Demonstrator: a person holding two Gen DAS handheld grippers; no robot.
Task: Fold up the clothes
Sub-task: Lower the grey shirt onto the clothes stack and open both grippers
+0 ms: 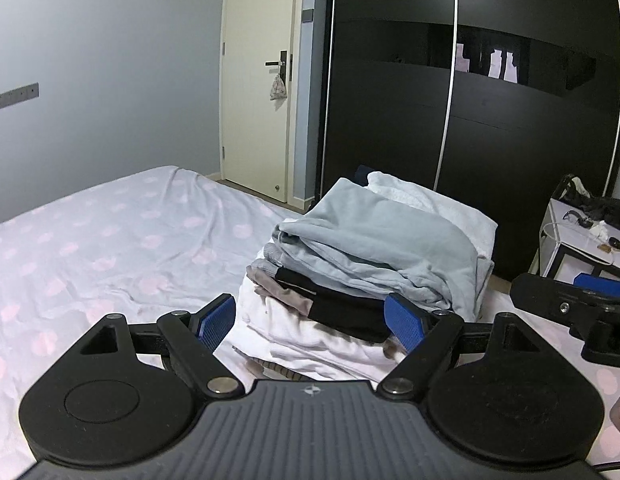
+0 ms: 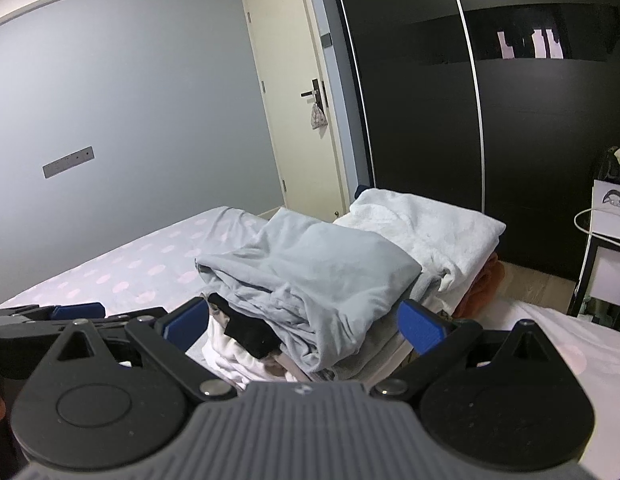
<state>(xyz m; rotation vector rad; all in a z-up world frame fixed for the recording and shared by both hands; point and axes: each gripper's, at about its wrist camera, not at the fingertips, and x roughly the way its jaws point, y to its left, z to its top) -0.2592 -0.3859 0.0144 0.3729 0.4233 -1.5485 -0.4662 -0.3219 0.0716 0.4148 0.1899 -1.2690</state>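
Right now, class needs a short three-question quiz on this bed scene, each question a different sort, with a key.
1. True or false: the left gripper is shut on a garment.
2. Which garment tops the near pile? A) black garment B) pale blue garment C) white garment
3. What hangs from the door handle?

Key
1. False: its jaws stand open, nothing clamped.
2. B
3. A small cloth bag.
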